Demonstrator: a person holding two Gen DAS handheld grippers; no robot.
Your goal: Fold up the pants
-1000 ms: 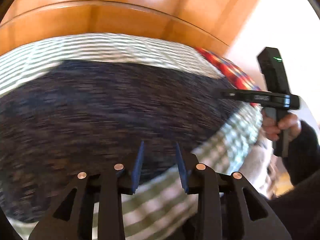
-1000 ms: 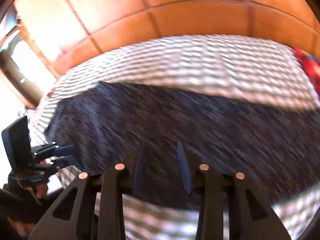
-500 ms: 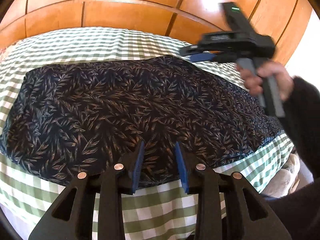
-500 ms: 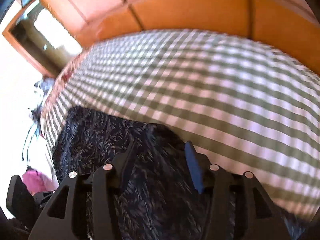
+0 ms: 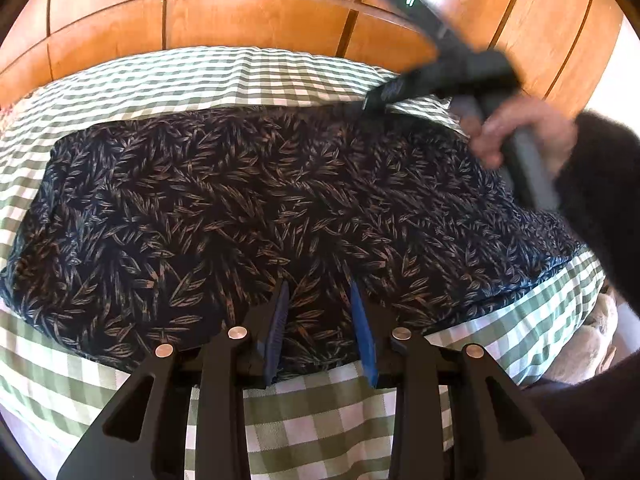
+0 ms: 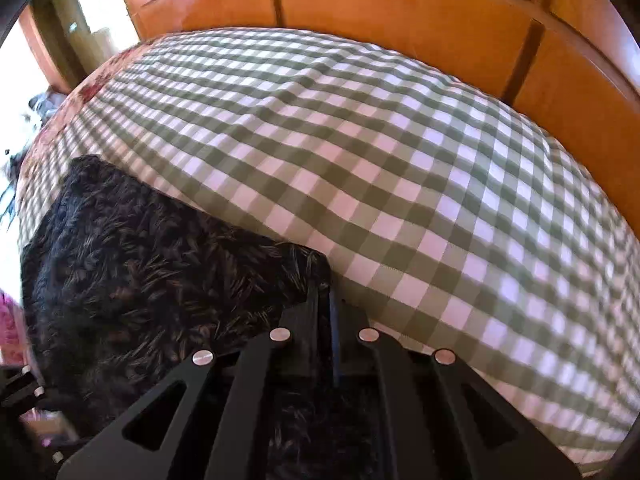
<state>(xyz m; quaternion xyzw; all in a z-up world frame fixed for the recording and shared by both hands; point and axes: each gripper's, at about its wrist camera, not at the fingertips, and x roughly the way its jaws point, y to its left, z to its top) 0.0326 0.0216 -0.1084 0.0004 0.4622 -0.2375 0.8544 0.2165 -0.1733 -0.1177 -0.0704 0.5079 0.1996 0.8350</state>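
- right tongs (image 6: 323,300) had just snapped together on the pants (image 5: 260,208) far corner, probably to fold it over
- left tongs (image 5: 318,300) hung apart, empty, over the pants' near edge on the bed (image 6: 400,160)

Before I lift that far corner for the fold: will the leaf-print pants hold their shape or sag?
Likely floppy: the pants lie flat, following the rounded checked bedspread. Probably light, since the cloth looks thin. With the right claw shut on just one corner, the rest would probably trail; the left claw hovers open above the near edge.
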